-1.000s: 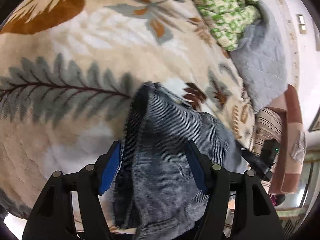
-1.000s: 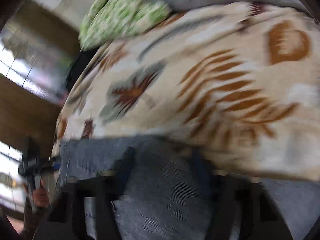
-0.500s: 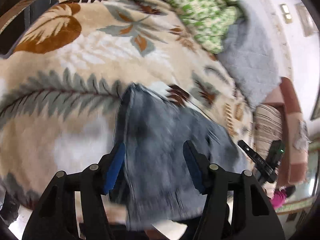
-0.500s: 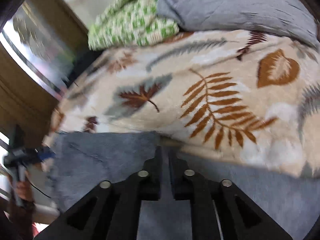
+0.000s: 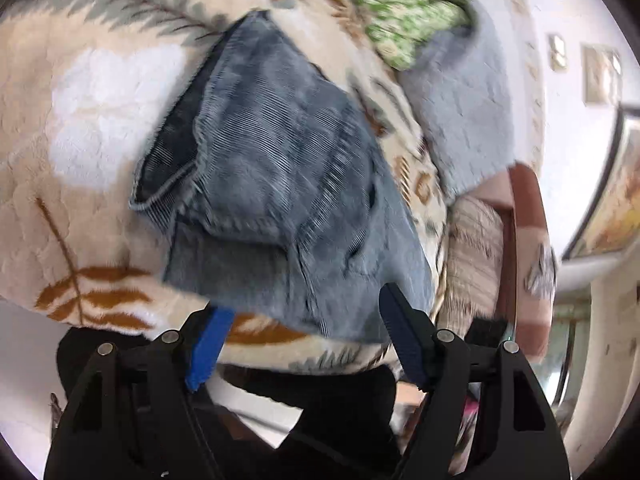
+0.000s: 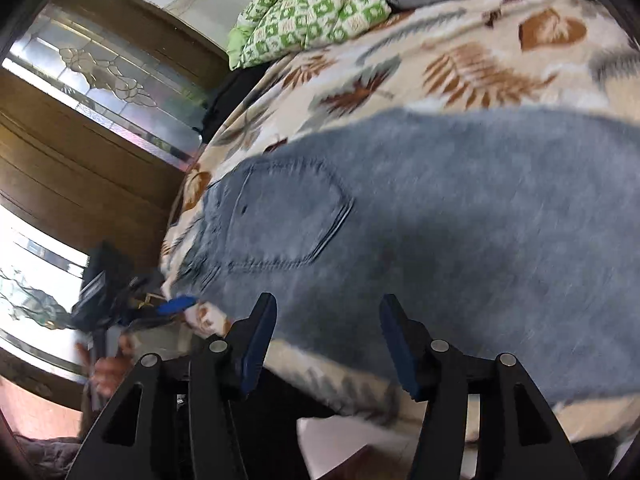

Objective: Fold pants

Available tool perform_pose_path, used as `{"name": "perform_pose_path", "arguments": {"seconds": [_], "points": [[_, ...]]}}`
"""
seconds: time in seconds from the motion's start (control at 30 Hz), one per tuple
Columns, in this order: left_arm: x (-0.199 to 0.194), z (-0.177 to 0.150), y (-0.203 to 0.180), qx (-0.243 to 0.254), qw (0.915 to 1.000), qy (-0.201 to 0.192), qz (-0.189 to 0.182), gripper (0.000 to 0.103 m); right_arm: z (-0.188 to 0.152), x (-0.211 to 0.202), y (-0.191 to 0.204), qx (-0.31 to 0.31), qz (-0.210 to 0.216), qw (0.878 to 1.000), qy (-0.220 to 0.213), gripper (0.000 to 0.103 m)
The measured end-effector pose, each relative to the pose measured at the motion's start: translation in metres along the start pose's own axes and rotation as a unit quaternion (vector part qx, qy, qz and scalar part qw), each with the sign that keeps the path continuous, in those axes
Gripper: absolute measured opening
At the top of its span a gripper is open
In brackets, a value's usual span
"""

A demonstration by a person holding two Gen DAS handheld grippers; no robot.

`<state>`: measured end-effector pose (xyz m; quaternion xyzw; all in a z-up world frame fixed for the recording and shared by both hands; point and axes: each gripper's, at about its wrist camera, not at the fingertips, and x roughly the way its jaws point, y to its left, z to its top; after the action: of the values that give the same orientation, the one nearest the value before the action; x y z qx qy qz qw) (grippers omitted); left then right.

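Observation:
The blue-grey corduroy pants (image 5: pixel 280 176) lie folded over on the leaf-print blanket (image 5: pixel 92 120), hems toward the far end. In the right wrist view the pants (image 6: pixel 440 216) spread across the bed with a back pocket (image 6: pixel 288 216) facing up. My left gripper (image 5: pixel 304 340) is open and empty, drawn back off the near edge of the pants. My right gripper (image 6: pixel 326 344) is open and empty at the near edge of the pants, above the bed's edge. The left gripper also shows in the right wrist view (image 6: pixel 172 306), held beside the waistband end.
A green patterned quilt (image 6: pixel 308 12) and a grey blanket (image 5: pixel 460 92) lie at the far end of the bed. A wooden glass-panelled door (image 6: pixel 80 92) stands to the left. A striped cushion (image 5: pixel 476 248) and brown chair (image 5: pixel 528 240) are beside the bed.
My right gripper has opened from shut and pulled back from the pants. My left gripper has drawn back off the pants toward the bed's edge, staying open.

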<state>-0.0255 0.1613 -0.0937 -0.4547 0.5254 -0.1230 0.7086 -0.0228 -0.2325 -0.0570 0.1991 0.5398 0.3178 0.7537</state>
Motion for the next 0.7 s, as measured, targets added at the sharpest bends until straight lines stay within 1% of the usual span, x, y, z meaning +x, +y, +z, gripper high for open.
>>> {"name": "perform_pose_path", "arguments": {"seconds": [0.03,0.07,0.1,0.2,0.23,0.3,0.33,0.37,0.4,0.43,0.47,0.5,0.53,0.57,0.6,0.63,0.67,0.7], "points": [[0.005,0.003,0.002,-0.011,0.9999,0.002,0.001,0.073,-0.005,0.001,-0.001,0.011,0.009,1.0,0.004,0.057],[0.006,0.004,0.003,-0.014,0.9999,0.002,0.002,0.073,-0.012,0.001,-0.004,0.028,0.022,0.999,0.011,0.061],[0.006,0.003,0.003,-0.015,0.9999,0.001,0.003,0.073,-0.017,0.002,-0.007,0.042,0.032,0.998,0.019,0.062],[0.006,0.004,0.005,-0.012,0.9999,0.001,0.005,0.073,-0.034,0.008,-0.015,0.073,0.048,0.996,0.035,0.063],[0.006,0.005,0.005,-0.013,0.9999,0.0,0.008,0.073,-0.035,0.011,-0.019,0.082,0.049,0.995,0.034,0.063],[0.008,0.007,0.003,-0.011,0.9998,0.0,0.014,0.071,-0.034,0.014,-0.028,0.108,0.06,0.992,0.017,0.062],[0.008,0.009,0.001,-0.006,0.9997,-0.004,0.025,0.059,-0.031,0.017,-0.034,0.122,0.068,0.99,0.009,0.062],[0.005,0.01,0.001,-0.001,0.9992,-0.01,0.04,0.029,-0.029,0.023,-0.04,0.14,0.071,0.988,0.011,0.058],[0.001,0.012,-0.001,0.001,0.9987,-0.015,0.049,0.01,-0.028,0.028,-0.043,0.148,0.072,0.986,0.013,0.044],[-0.002,0.015,0.0,-0.001,0.999,-0.015,0.043,0.006,-0.027,0.028,-0.044,0.149,0.068,0.987,0.006,0.035],[-0.006,0.017,-0.001,-0.004,0.9991,-0.02,0.037,0.006,-0.025,0.026,-0.041,0.14,0.063,0.988,-0.005,0.015],[-0.01,0.019,-0.003,-0.004,0.9988,-0.03,0.039,0.006,-0.023,0.025,-0.039,0.137,0.074,0.988,-0.011,0.012],[-0.012,0.02,-0.005,0.004,0.998,-0.038,0.051,0.006,-0.021,0.022,-0.036,0.132,0.082,0.988,-0.018,0.012],[-0.011,0.021,-0.004,0.011,0.9972,-0.04,0.063,0.006,-0.021,0.021,-0.032,0.121,0.078,0.989,-0.02,0.014],[-0.007,0.021,-0.002,0.015,0.9958,-0.039,0.081,0.006,-0.022,0.025,-0.03,0.116,0.074,0.99,-0.012,0.015],[0.0,0.02,0.003,0.017,0.9932,-0.033,0.11,0.007,-0.024,0.031,-0.031,0.117,0.069,0.991,0.001,0.016],[0.005,0.019,0.009,0.015,0.9916,-0.028,0.126,0.007,-0.028,0.038,-0.033,0.122,0.062,0.99,0.018,0.016],[0.008,0.017,0.016,0.007,0.9916,-0.027,0.126,0.009,-0.031,0.04,-0.036,0.125,0.058,0.99,0.027,0.016]]}}
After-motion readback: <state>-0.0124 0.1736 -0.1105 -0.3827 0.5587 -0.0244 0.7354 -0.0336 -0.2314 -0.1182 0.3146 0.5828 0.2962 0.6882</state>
